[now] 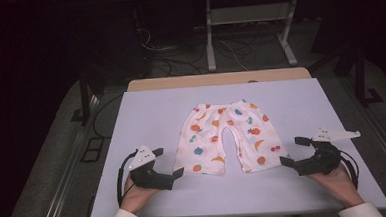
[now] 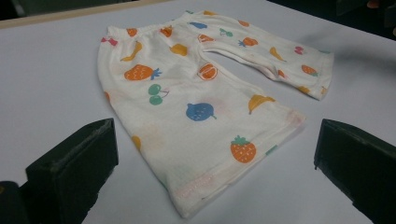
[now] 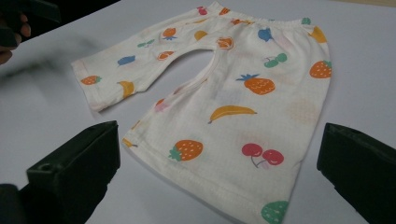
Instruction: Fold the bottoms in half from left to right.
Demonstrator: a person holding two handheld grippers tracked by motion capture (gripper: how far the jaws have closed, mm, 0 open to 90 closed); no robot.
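1. High view: shorts [image 1: 227, 138] flat on table [image 1: 146, 106], waistband far, leg hems near. Left gripper [image 1: 170, 165] just outside left hem, low on the table, jaws wide, nothing between. Right gripper [image 1: 294, 153] just outside right hem, same pose, wide, empty. Both angled inward at the hems.

2. Left gripper view: two black jaws spread to the frame edges, nothing pinched. Shorts [image 2: 196, 100] ahead, near hem lying between the fingers [image 2: 74, 161] but short of the pads, not touching. Hem corner closer to the left finger; right finger over bare table [image 2: 46, 84].

3. Right gripper view: jaws likewise fully apart, empty. Shorts [image 3: 224, 88] ahead, leg hem reaching down between the fingers [image 3: 77, 158], no contact visible. Cherry and strawberry prints just beyond the fingertips. Other hand [image 3: 11, 37] seen far off at top left.

4. Step, judged: approach before the grasp, probably start of a fold. Nothing gripped yet, cloth undisturbed.

5. Next move, judged: slide each gripper forward so one jaw goes under the hem and one over, then close on both fabric layers near the outer corners. Needs a low, flat entry; thin cloth likely to bunch or get pushed instead of picked. Matching timing on both sides to keep the hems level.
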